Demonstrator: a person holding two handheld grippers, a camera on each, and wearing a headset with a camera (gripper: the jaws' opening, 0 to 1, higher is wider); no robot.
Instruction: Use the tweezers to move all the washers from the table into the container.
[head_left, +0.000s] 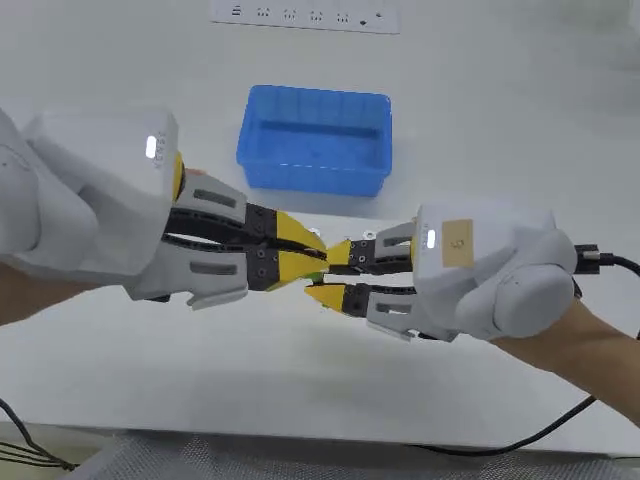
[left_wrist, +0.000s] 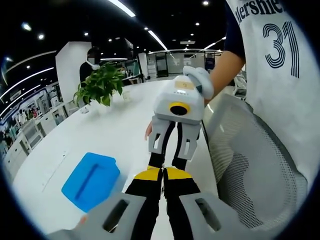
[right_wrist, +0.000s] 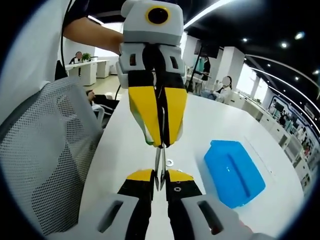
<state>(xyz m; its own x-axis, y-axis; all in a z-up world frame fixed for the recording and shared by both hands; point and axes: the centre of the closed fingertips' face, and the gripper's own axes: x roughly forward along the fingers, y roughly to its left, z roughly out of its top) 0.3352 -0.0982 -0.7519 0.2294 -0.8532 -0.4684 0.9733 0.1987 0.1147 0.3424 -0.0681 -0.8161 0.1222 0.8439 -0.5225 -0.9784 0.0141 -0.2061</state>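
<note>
Apparently nothing is transferred yet: the container (head_left: 315, 140) looks empty, a washer (right_wrist: 170, 162) lies on the desk (head_left: 500, 120) near the container, and the left claw (right_wrist: 161, 144), clamped on the tweezers (right_wrist: 159, 167), meets the right claw (right_wrist: 160, 176), whose grip I cannot tell.

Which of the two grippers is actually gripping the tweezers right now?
The left gripper: its yellow jaws are shut on the tweezers, whose tips reach down between the slightly parted jaws of the right gripper.

Head view looks down; gripper views face each other close; all share blue container (head_left: 312, 178).
</note>
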